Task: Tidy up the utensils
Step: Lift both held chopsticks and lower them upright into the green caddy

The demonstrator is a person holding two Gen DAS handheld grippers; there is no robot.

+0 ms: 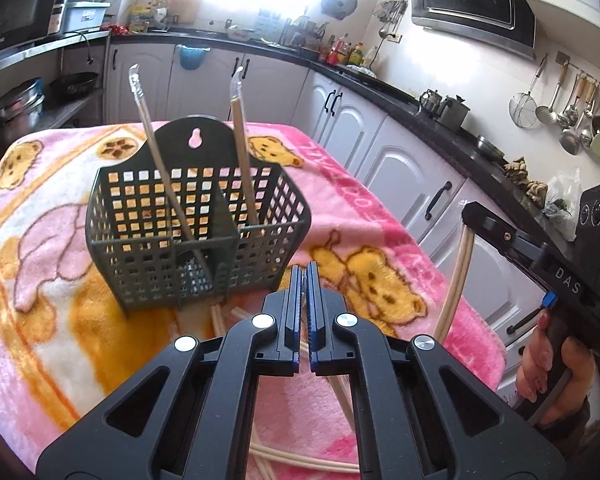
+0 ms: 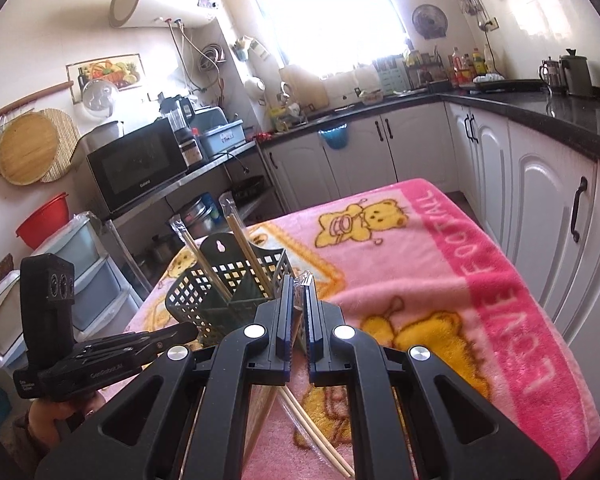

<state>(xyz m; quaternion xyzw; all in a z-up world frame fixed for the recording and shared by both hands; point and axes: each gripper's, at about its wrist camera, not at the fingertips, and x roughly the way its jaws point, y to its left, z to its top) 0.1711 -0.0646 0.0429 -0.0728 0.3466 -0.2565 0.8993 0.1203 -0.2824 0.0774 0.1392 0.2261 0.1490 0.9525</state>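
A dark green perforated utensil basket (image 1: 196, 216) stands on the pink bear blanket (image 1: 60, 264); it also shows in the right wrist view (image 2: 220, 296). Two plastic-wrapped chopstick pairs (image 1: 160, 160) stand in it, one in each compartment. My left gripper (image 1: 305, 276) is shut on a wrapped chopstick pair, just in front of the basket's right side. My right gripper (image 2: 298, 292) is shut on another wrapped chopstick pair (image 2: 320, 436), held up beside the basket; this pair also shows in the left wrist view (image 1: 456, 276). More chopsticks (image 1: 300, 464) lie on the blanket under the left gripper.
White kitchen cabinets (image 2: 540, 208) and a black countertop (image 1: 440, 120) run along the right and far side. A shelf with a microwave (image 2: 136, 168) and pots stands to the left. Ladles hang on the wall (image 1: 580, 112) at the right.
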